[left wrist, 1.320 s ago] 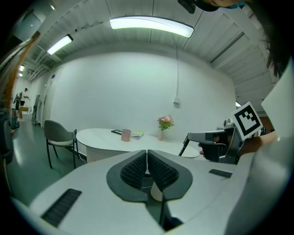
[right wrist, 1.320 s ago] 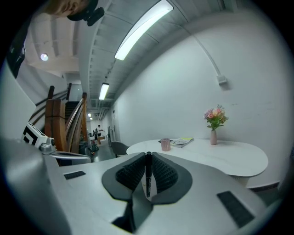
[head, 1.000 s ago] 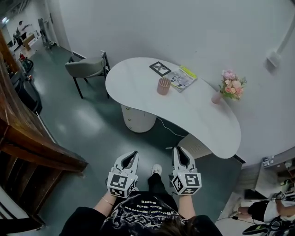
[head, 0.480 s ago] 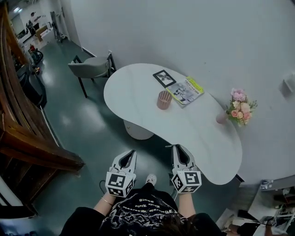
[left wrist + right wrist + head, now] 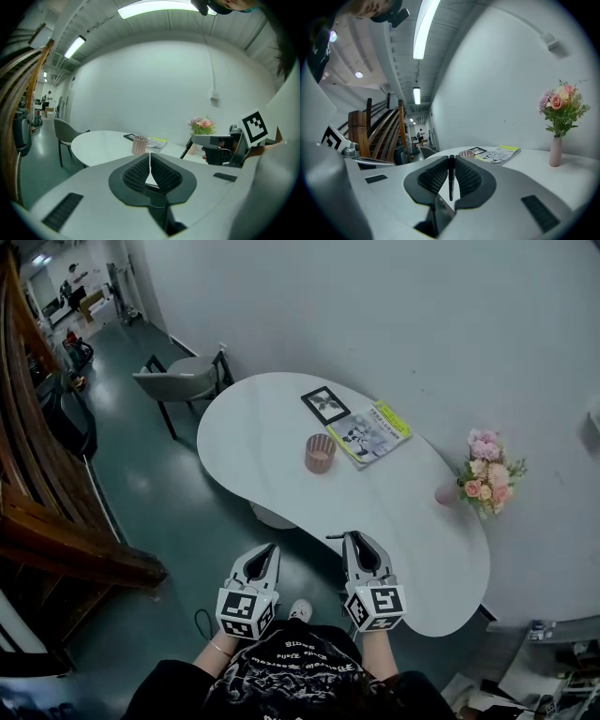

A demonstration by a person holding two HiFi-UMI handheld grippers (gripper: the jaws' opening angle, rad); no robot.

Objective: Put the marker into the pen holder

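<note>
The pink pen holder (image 5: 320, 454) stands upright near the middle of the white table (image 5: 253, 432); it also shows in the left gripper view (image 5: 139, 145) and the right gripper view (image 5: 466, 153). My right gripper (image 5: 354, 538) hovers at the table's near edge, shut on a black marker (image 5: 451, 174) that lies along its jaws, and the marker's end (image 5: 333, 536) pokes out to the left. My left gripper (image 5: 267, 549) is over the floor beside it. Its jaws (image 5: 150, 157) are shut with nothing between them. Both grippers are well short of the holder.
A magazine (image 5: 372, 433) and a framed picture (image 5: 325, 405) lie just behind the holder. A vase of flowers (image 5: 487, 474) stands at the table's right end. A grey chair (image 5: 178, 381) is at the far left and a wooden staircase (image 5: 56, 512) to my left.
The table has come closer and lower in the head view. Both grippers now stand nearer its front edge, the right one reaching it. Their jaws have not changed.
</note>
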